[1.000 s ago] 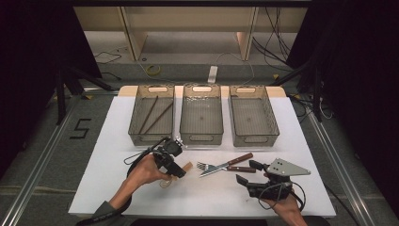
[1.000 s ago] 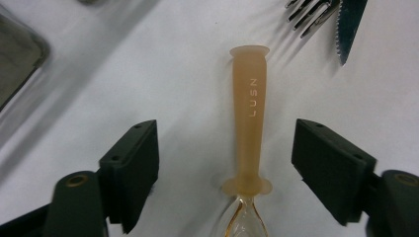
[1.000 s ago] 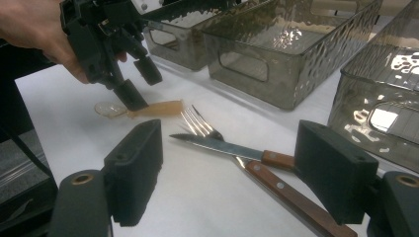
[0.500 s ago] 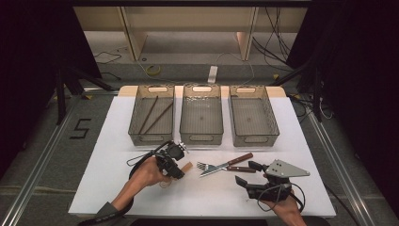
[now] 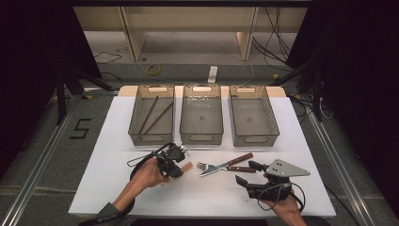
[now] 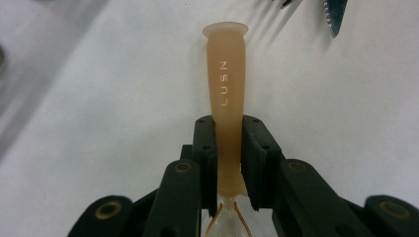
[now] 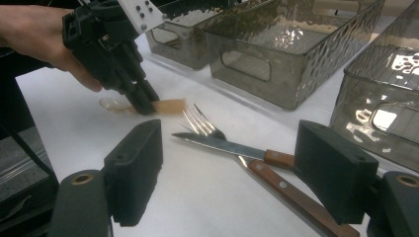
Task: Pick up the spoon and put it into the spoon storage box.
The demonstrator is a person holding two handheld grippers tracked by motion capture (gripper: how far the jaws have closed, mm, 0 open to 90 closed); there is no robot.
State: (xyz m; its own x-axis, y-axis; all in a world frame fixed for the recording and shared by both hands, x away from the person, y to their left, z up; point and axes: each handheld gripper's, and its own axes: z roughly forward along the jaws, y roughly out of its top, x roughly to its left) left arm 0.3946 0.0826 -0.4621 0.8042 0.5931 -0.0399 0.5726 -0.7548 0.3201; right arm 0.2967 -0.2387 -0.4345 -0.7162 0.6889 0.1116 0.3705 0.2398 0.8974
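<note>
Spoon gripped by its handle at lower left of centre

Spoon (image 6: 225, 98) handle, a pale translucent amber piece, sat between the black pads of our left tool (image 6: 228, 163). Across the last second that tool's jaws had been closing, and in the left gripper view we saw both pads pressing on the handle's narrow part, with the flared end sticking out beyond them. From the high view the spoon (image 5: 186, 167) lay low on the white surface (image 5: 108, 141), left of the fork (image 5: 207, 166) and the knife (image 5: 228, 165), which crossed each other near the middle. In the right gripper view its bowl (image 7: 111, 104) seemed to rest on the surface. Our right tool (image 5: 247, 172) stood wide with nothing in it, near the wooden handles. We judged the grasp made and the lift not yet begun. Three bins waited in the upper middle of the frame; the left bin (image 5: 151, 139) held chopsticks (image 5: 153, 115), so the spoon likely belonged in another one.
</note>
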